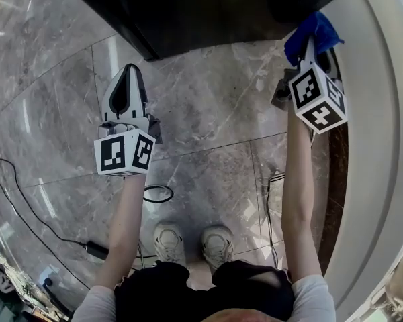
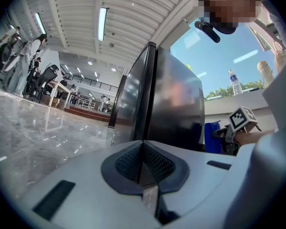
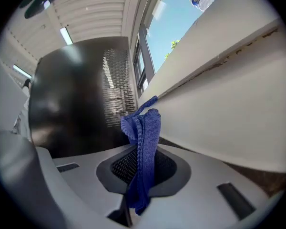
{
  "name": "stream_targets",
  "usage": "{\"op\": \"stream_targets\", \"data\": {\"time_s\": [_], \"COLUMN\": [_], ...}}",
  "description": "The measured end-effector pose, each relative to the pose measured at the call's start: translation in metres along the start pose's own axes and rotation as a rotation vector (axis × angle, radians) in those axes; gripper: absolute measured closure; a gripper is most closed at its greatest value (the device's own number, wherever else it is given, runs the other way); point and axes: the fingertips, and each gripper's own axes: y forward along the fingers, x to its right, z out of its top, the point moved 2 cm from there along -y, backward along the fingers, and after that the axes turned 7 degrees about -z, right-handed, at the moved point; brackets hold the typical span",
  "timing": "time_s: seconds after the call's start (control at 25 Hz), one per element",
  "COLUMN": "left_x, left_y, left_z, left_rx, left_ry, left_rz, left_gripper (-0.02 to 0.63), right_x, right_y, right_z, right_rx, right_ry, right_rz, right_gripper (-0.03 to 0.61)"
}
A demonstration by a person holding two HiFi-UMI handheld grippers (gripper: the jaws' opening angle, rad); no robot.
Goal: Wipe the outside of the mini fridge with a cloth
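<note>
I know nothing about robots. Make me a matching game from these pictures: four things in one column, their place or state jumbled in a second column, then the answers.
Things
1. left gripper
2. right gripper
3. mini fridge
4. water bottle

Place or state
A. up on the white ledge
B. jaws together, nothing between them
C. black, standing on the marble floor
D. jaws closed on the blue cloth

Pairs: 1-B, 2-D, 3-C, 4-A.
</note>
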Motion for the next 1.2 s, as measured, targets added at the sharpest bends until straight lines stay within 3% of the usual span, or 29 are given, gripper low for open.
{"op": "stream_targets", "data": {"time_s": [0.28, 0.56, 0.92, 1.2], "left_x": [-0.006, -0.025, -0.066, -0.066], "left_y": [-0.004, -0.016, -0.033, -0.031], "left_z": [-0.009, -0.018, -0.014, -0.021], "left_rx": [-0.014, -0.021, -0.005, -0.016], "left_ry": [-0.011, -0.031, -0.044, -0.056], "left_rz": [0.007, 0.022, 0.092, 0.088], "left_gripper": [0.609, 0.609, 0.609, 0.609], "right_x": [-0.113, -0.224, -0.300, -0.302], "right_y": [-0.063, -0.092, -0.102, -0.091], "right_z": [-0.060, -0.097, -0.117, -0.110], "right_rx": [-0.087, -0.127, -0.123, -0.113], "right_ry": [0.031, -0.023, -0.054, -0.058], "right_rz": [0.307, 0.538, 0.651, 0.637], "right_gripper": [0.511, 0.511, 0.511, 0.511]}}
